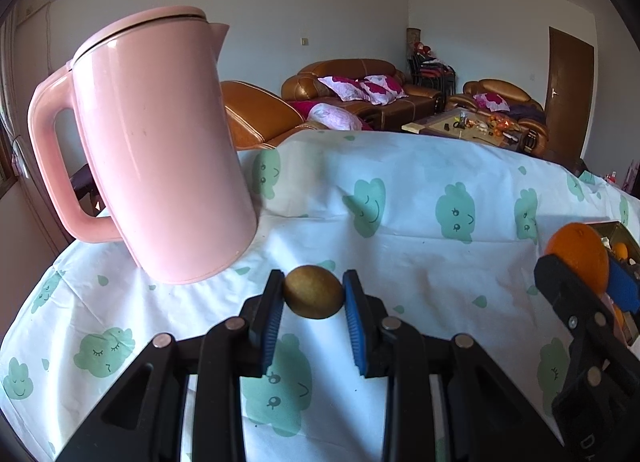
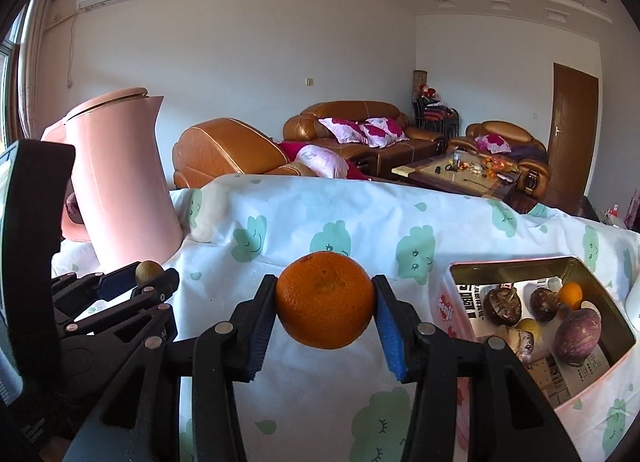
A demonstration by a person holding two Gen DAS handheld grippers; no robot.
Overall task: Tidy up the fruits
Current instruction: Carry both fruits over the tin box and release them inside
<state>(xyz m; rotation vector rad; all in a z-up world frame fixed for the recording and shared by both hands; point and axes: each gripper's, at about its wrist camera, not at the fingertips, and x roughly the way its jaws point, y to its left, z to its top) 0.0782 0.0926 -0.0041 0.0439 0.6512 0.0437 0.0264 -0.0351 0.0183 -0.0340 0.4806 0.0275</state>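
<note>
My left gripper is shut on a small brown kiwi-like fruit and holds it above the tablecloth, just right of the pink kettle. It also shows in the right wrist view at the left. My right gripper is shut on an orange, held above the cloth left of the tin box. The orange also shows in the left wrist view. The tin holds several fruits: dark mangosteens, a purple fruit, a small orange one.
A tall pink kettle stands at the table's left. The table carries a white cloth with green cloud prints. Brown sofas and a cluttered coffee table lie beyond the far edge.
</note>
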